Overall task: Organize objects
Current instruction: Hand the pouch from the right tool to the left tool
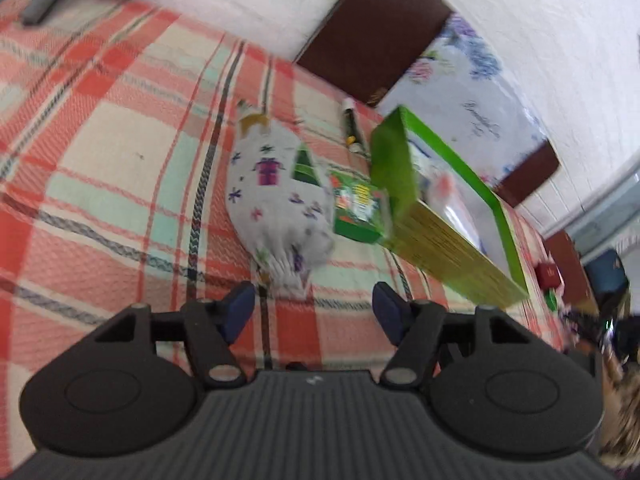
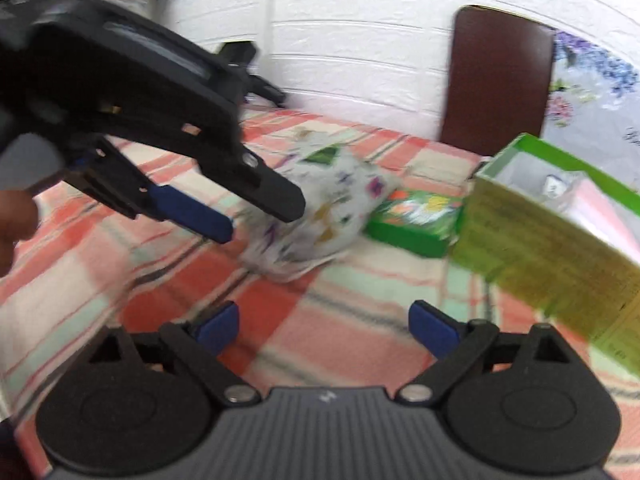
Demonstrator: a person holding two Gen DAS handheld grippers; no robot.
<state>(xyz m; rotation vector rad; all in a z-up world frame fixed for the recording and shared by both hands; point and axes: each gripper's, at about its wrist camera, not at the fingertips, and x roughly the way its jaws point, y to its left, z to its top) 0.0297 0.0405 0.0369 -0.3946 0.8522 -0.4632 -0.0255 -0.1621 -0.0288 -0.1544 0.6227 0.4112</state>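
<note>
- Pouch (image 1: 276, 196) of white printed cloth lies on the checked tablecloth (image 1: 100, 140), its gathered neck pointing toward me, just beyond my left hand-held gripper (image 1: 314, 308).
- My left hand-held gripper is spread wide with nothing between its fingers; I judge it is lined up on that gathered neck, the easiest part to pinch.
- My right hand-held gripper (image 2: 324, 326) is also spread and empty, hanging over bare cloth nearer to me, probably waiting its turn.
- Just right of the pouch, and seemingly touching it, sits a small green packet (image 1: 360, 210); right again stands a large open green box (image 1: 448, 208), likely where the loose things belong.
- A pen (image 1: 351, 128) lies farther off, behind the pouch, near the box's far corner.
- Both views are blurred, so fine contact is hard to judge.
</note>
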